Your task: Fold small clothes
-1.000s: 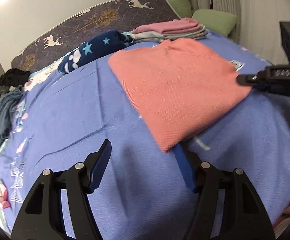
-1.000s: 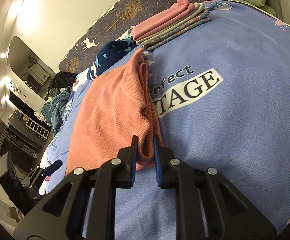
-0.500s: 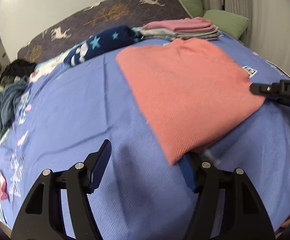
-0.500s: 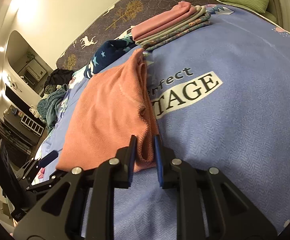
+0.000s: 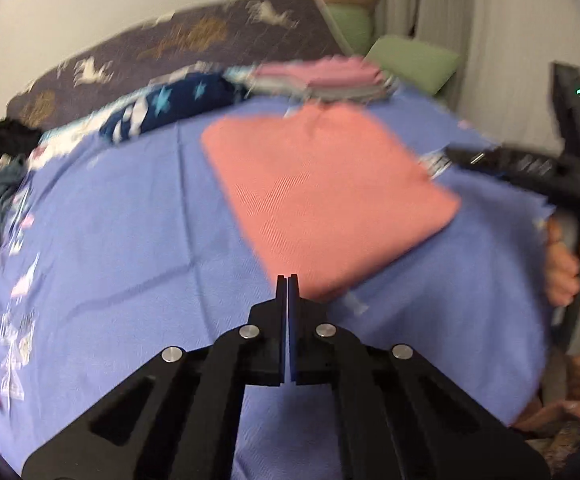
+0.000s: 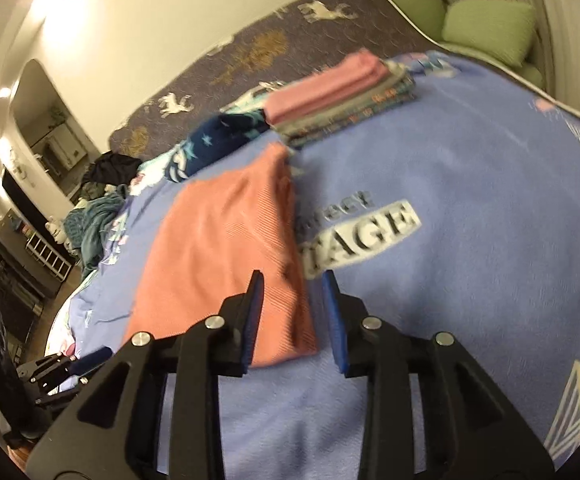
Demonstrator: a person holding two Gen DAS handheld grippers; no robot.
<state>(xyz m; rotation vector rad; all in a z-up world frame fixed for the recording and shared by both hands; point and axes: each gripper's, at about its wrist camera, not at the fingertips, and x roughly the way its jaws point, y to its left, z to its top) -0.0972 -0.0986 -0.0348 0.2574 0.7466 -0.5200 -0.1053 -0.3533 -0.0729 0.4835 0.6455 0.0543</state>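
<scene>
A salmon-pink knit garment [image 5: 321,192] lies folded flat on the blue bedspread [image 5: 110,240]. In the left wrist view my left gripper [image 5: 288,280] is shut with nothing between its pads, just above the garment's near corner. In the right wrist view my right gripper [image 6: 292,280] has its jaws opening. They hover over the near right edge of the garment [image 6: 226,240] and the pads do not press on it. The right gripper [image 5: 469,156] also shows beyond the garment's right side, held by a hand [image 5: 561,268]. The left gripper [image 6: 90,360] appears at the lower left.
A stack of folded clothes [image 6: 337,96] with a pink piece on top sits at the far side of the bed. A navy star-print garment [image 6: 218,140] lies left of it. Loose teal and dark clothes [image 6: 94,216] are heaped at the bed's left edge. Green pillows [image 6: 489,28] are behind.
My left jaws have gone from wide open to shut. The right jaws have let go of the garment's edge and spread apart. Both grippers have lifted a little.
</scene>
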